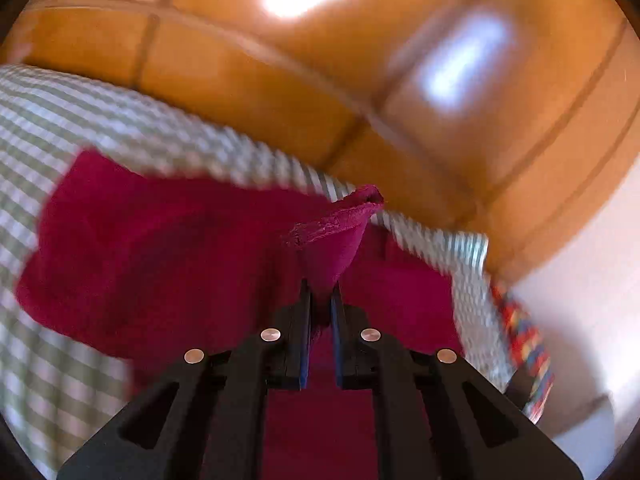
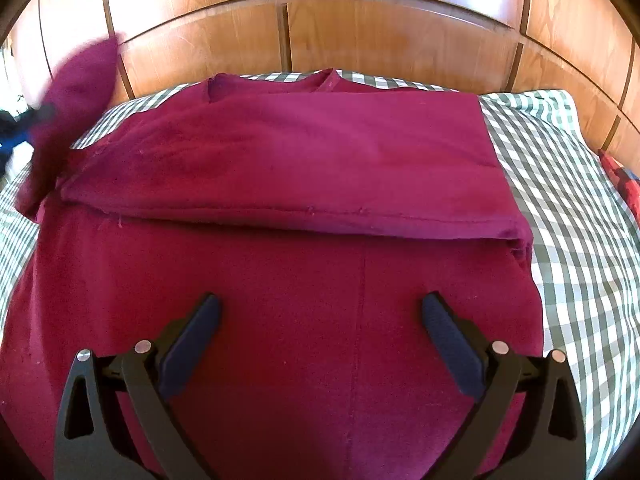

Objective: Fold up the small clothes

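While one fold lies across the maroon garment [image 2: 280, 152] on the bed [image 2: 568, 184], its sleeve [image 1: 336, 240] is pinched in the left gripper [image 1: 320, 300], right gripper [image 2: 320, 316] jaws wide; folding judged unfinished.

Right gripper [image 2: 320, 312] jaws spread wide above maroon garment [image 2: 280, 280], garment flat on green-white checked sheet [image 2: 568, 208], upper layer folded across, one blurred sleeve [image 2: 76, 96] lifted at left, wooden headboard [image 2: 360, 36] behind
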### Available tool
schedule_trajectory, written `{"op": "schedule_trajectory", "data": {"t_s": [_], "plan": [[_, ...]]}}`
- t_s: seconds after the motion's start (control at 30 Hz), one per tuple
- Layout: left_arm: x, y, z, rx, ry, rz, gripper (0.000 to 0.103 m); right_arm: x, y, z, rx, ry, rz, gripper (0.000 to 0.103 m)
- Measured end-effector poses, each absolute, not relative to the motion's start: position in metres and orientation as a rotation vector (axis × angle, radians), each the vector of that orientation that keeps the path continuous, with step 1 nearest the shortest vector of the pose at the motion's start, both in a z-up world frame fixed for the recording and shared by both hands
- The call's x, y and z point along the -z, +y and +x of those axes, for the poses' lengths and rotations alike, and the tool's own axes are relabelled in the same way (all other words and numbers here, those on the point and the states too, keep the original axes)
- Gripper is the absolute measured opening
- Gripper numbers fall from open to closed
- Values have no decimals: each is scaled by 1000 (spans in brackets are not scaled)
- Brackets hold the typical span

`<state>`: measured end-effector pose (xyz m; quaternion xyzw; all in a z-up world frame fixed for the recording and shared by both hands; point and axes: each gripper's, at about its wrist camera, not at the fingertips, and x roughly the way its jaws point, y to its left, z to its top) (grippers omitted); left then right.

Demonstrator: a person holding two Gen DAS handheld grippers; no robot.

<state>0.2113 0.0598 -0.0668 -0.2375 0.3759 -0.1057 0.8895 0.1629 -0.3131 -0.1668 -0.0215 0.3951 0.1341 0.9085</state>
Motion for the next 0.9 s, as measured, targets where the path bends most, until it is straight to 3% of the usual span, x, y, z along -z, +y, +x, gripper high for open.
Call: {"op": "schedule_trajectory", "data": {"t_s": [0.1,0.27,0.37,0.43,0.5,0.53,0.7,0.83,0.87,0.9], "plan": [[89,33,209,212,846,-429,9,167,-315,163,-286,813,-28,100],[91,40,183,230,829,-439,34,168,-316,164,-292,817,-17,101],[88,51,165,218,809,-429,36,166,-317,164,-299,824,-7,100],[89,56,157,217,805,-437,36,156,-321,164,-298,827,28,92],[97,65,151,183,812,-433,36,144,-324,164,-338,820,97,68],[101,70,150,170,817,-440,36,136,-323,165,-368,817,141,64],[111,86,147,147,812,-500,36,111,-286,183,-546,829,224,60],[108,86,149,148,791,-491,36,127,-245,209,-568,931,175,60],[106,86,151,146,783,-487,36,130,-237,213,-566,939,170,54],[104,87,152,140,774,-482,36,129,-232,215,-564,934,159,34]]}}
